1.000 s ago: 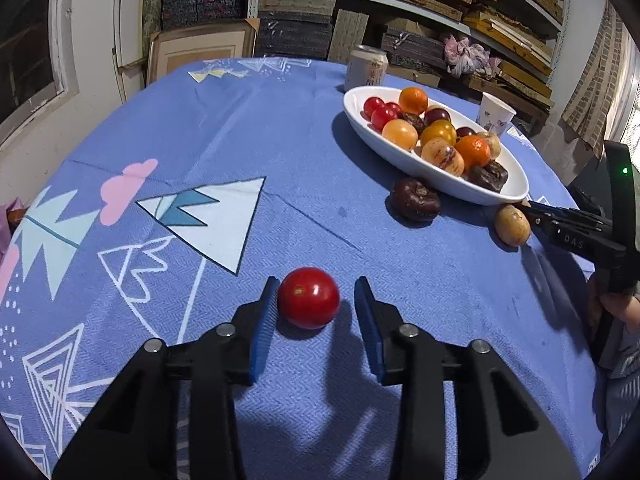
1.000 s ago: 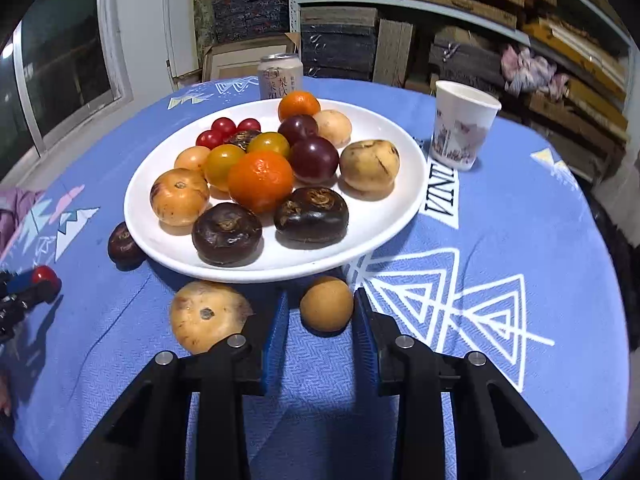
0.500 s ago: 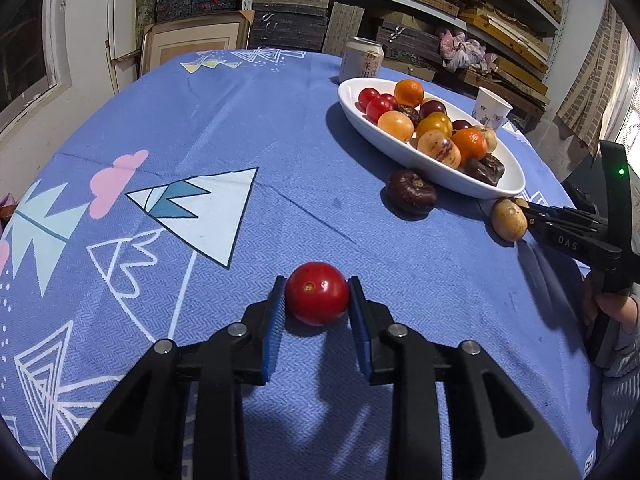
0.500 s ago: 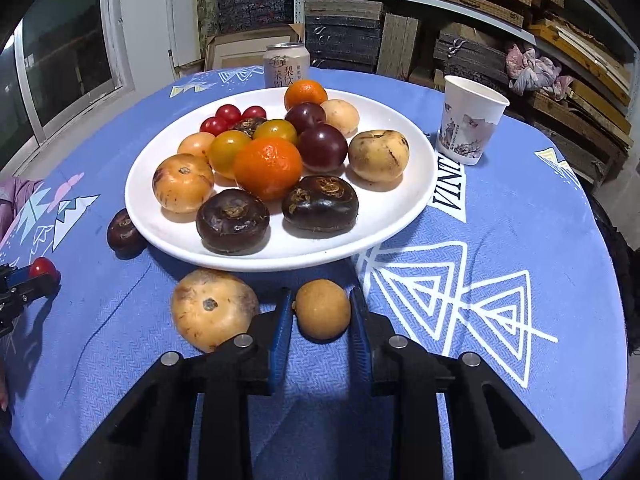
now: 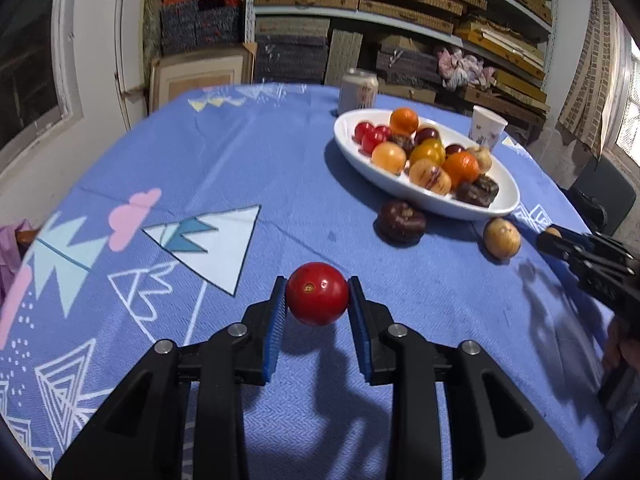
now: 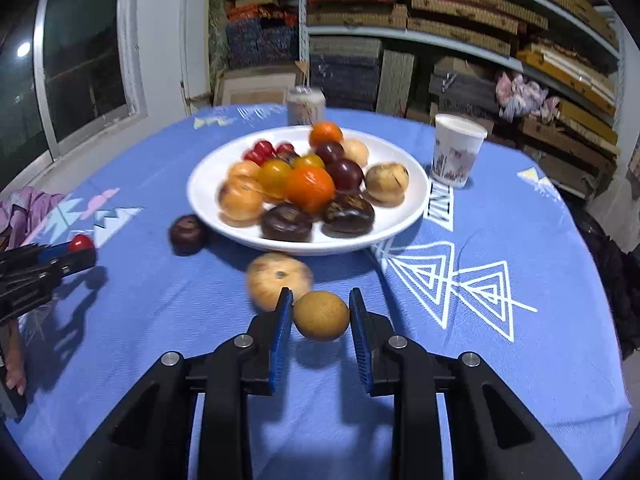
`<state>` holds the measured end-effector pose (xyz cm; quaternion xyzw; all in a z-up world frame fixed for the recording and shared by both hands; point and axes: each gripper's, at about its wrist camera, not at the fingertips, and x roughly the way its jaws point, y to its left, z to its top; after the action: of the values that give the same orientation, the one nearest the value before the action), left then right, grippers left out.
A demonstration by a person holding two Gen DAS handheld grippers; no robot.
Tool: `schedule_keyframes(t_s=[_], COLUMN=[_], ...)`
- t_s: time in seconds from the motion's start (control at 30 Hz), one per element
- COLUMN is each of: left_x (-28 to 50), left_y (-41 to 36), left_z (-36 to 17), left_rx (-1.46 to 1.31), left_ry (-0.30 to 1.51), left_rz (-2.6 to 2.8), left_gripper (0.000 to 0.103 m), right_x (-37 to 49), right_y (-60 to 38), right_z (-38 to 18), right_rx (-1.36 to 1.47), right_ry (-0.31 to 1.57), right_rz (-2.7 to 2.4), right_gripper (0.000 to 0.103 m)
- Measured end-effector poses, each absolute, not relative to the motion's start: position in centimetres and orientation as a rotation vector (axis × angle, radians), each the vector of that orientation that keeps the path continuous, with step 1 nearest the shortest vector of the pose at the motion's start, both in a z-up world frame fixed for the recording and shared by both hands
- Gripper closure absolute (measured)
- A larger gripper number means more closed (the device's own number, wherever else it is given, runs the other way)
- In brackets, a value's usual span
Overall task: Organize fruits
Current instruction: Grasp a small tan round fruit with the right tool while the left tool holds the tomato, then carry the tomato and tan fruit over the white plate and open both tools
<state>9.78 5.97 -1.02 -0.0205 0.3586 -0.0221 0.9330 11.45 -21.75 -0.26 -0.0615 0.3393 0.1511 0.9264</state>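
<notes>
The left hand-held gripper [image 5: 317,295] pinches a round red tomato [image 5: 317,293], its dimpled end facing the camera. The right hand-held gripper [image 6: 321,315] pinches a round tan fruit [image 6: 321,315], seemingly lifted; just ahead-left lies a blurred yellowish fruit [image 6: 278,278], with the white plate [image 6: 412,208] beyond.

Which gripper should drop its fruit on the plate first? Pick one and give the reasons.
Right. The right gripper is shut on the brown fruit just in front of the plate. The left gripper, shut on the tomato, is farther across the tablecloth from the plate.
</notes>
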Motion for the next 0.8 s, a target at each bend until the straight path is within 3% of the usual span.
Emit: schedule_keyframes(t_s=[0.27, 0.53, 0.67, 0.8], left_x=[8.0, 12.1, 16.0, 21.2], left_y=[3.3, -1.0, -2.2, -2.8], left_z=[3.9, 12.3, 12.8, 10.8], left_rx=[-0.094, -0.012, -0.013, -0.033], left_ry=[0.657, 0.521, 0.525, 0.591], left_rz=[-0.101, -0.132, -0.135, -0.129], left_gripper=[0.073, 0.074, 0.074, 0.074], right_x=[4.7, 8.0, 13.1, 18.4], right_y=[-21.8, -23.5, -24.0, -23.2], right_z=[5.7, 14.2, 13.9, 10.2], right_rx=[-0.047, -0.037, 0.0, 0.009], right_ry=[0.498, 0.384, 0.435, 0.532], right_rz=[0.353, 0.329, 0.323, 0.326], right_gripper=[0.074, 0.074, 0.074, 0.074])
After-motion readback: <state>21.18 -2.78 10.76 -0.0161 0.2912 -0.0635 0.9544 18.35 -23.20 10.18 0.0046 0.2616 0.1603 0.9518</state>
